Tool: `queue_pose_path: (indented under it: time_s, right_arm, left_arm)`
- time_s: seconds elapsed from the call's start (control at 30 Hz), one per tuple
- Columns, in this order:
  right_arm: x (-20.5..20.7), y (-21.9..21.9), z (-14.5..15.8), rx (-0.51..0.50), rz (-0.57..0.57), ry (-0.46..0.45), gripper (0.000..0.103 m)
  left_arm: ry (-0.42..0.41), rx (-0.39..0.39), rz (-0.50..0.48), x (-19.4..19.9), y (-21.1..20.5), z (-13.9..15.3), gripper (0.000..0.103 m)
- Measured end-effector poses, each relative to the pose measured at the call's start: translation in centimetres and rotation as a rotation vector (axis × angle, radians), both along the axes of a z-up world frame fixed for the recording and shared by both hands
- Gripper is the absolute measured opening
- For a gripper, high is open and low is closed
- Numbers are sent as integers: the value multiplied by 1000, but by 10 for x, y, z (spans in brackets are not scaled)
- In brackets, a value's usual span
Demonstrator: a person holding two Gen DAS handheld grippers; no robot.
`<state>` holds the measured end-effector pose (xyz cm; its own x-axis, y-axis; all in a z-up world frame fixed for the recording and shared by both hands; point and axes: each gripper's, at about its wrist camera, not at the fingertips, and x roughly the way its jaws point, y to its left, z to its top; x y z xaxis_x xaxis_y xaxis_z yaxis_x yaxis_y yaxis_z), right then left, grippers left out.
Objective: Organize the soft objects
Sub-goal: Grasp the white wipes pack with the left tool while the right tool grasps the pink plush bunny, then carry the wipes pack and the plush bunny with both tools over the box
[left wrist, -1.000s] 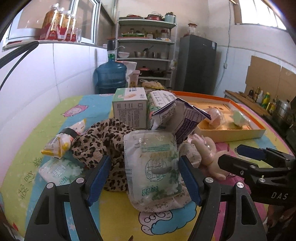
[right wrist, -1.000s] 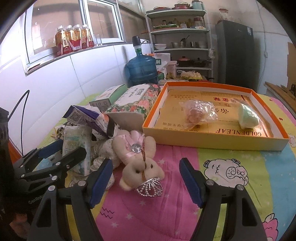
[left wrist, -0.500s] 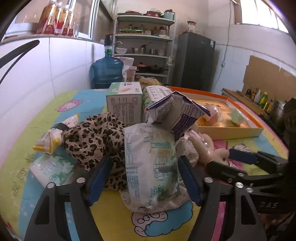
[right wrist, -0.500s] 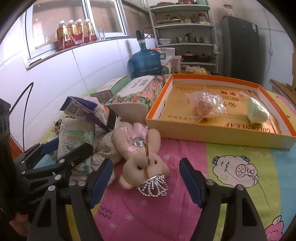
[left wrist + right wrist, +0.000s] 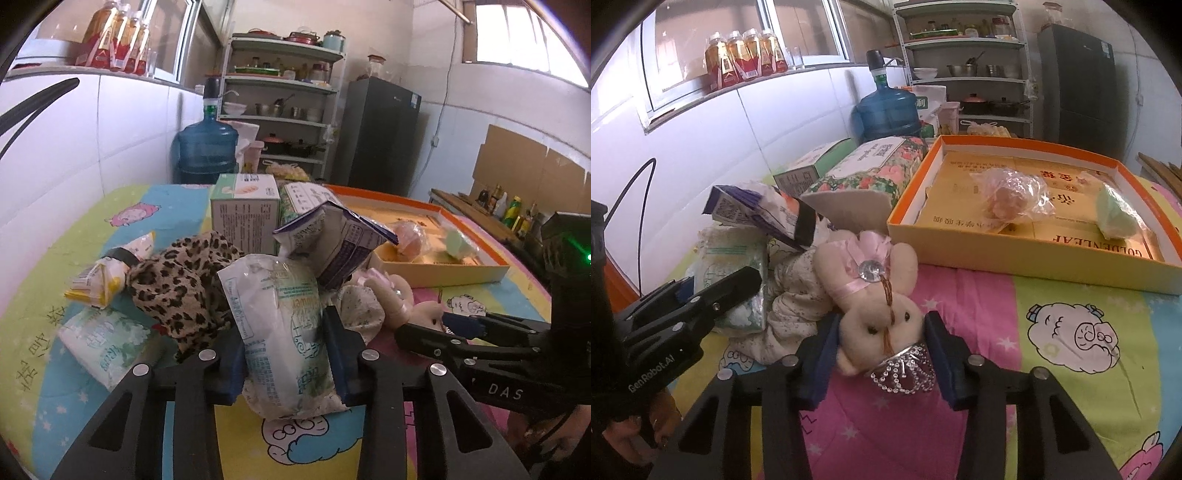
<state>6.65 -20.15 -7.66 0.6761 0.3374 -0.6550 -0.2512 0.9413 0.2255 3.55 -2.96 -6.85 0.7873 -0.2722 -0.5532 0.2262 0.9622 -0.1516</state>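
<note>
Left wrist: leopard cloth (image 5: 184,288) beside pack (image 5: 280,332).

A white-green tissue pack (image 5: 284,332) stands upright, left; beside it, right, a cream plush bunny (image 5: 875,306) lies face-near.

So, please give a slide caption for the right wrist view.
Right tool closing on the plush bunny beside the orange tray.

Lower edge of the tissue pack (image 5: 284,332) behind gripper frame; print on the orange tray (image 5: 1027,254) unreadable
</note>
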Motion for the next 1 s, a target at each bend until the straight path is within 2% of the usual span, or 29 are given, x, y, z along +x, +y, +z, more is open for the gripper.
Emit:
queue_pose_path:
  time_s: [0.37, 1.0]
  right_arm:
    - [-14, -4, 16, 9, -20, -45, 45]
    - [-41, -28, 40, 14, -81, -119, 44]
  left_arm:
    - [-57, -40, 4, -17, 11, 19, 36]
    - [-137, -30, -44, -36, -2, 52, 36]
